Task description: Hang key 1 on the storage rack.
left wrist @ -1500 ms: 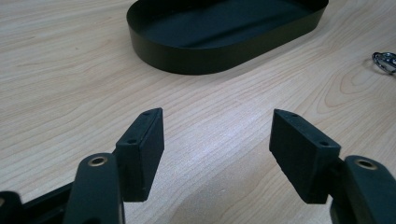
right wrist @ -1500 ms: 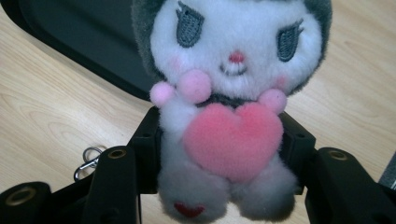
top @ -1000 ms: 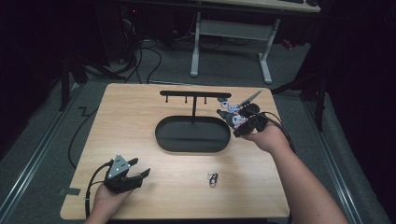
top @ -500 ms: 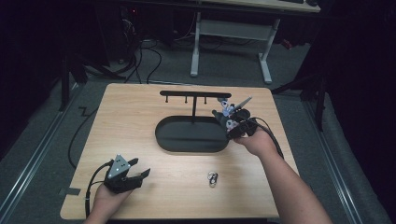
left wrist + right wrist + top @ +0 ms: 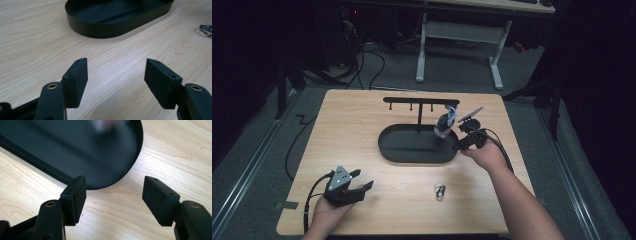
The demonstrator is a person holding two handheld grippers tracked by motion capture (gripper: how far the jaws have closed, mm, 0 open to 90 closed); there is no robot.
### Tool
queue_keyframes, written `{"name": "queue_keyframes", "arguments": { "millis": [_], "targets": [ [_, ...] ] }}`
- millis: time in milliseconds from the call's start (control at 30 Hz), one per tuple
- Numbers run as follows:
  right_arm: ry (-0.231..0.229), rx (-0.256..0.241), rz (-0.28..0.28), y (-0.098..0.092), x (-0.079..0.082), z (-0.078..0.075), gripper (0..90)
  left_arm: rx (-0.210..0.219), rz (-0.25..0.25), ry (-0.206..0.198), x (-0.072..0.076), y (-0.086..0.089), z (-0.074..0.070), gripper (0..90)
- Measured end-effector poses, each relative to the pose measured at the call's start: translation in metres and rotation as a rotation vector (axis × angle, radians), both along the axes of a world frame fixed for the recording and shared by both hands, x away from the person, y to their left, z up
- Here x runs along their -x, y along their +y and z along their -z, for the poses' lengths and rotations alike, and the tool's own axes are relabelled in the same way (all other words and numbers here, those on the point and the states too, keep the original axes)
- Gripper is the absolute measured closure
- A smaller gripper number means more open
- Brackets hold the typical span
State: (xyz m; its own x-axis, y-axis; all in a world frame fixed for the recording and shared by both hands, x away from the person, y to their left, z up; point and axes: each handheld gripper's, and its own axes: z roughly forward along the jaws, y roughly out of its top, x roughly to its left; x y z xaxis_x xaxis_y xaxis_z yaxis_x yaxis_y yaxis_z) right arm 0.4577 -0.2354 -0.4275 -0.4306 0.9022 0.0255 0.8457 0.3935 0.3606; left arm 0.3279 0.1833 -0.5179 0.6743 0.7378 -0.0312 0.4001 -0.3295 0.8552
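- Between the right gripper's (image 5: 113, 185) jaws, which are standing wide apart, nothing is being held; bare wood and the rounded end of the black oval tray (image 5: 139, 147) are showing through the gap.
- Just beyond those jaws, a small keychain charm (image 5: 443, 124) is dangling over the tray's right end, and it seems to be hanging from the right end of the black hook rack (image 5: 419, 100) that rises from the tray. In the right gripper view it is showing as a pale blur at the top edge, too soft to read.
- The charm is looking light and loosely hung, so it is likely to be swinging at any touch. Its body looks small and perhaps soft. The loop at its top is looking like the better place to take hold, with the jaws closing across it, not along it.
- Over at the near left corner of the worktop (image 5: 357, 130), the left gripper (image 5: 116, 67) is resting low with its jaws also spread wide and holding nothing, pointing toward the tray's long side.
- Lying flat on the wood between the two grippers, well apart from the tray, a small metal key ring (image 5: 439, 191) is waiting. It is looking thin, stiff and slippery, so pinching it across the ring's edge seems safest.
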Motion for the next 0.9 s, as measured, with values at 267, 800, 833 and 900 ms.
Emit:
{"name": "queue_keyframes", "arguments": {
  "millis": [267, 800, 833, 900],
  "targets": [
    [-0.063, -0.015, -0.025, -0.010, 0.025, -0.003, 43.6, 0.001, 0.001, 0.002, 0.000, 0.000, 0.000, 36.0],
    [-0.213, -0.087, -0.026, -0.035, 0.103, 0.051, 47.3, 0.004, 0.007, -0.002, 0.002, -0.004, 0.000, 35.9],
    [-0.229, -0.116, -0.021, -0.038, 0.112, 0.059, 47.3, 0.003, 0.010, -0.006, 0.003, -0.004, 0.000, 35.9],
    [-0.244, -0.148, -0.010, -0.041, 0.120, 0.065, 47.1, 0.004, 0.011, -0.008, 0.003, -0.004, 0.000, 35.9]
  ]
}}
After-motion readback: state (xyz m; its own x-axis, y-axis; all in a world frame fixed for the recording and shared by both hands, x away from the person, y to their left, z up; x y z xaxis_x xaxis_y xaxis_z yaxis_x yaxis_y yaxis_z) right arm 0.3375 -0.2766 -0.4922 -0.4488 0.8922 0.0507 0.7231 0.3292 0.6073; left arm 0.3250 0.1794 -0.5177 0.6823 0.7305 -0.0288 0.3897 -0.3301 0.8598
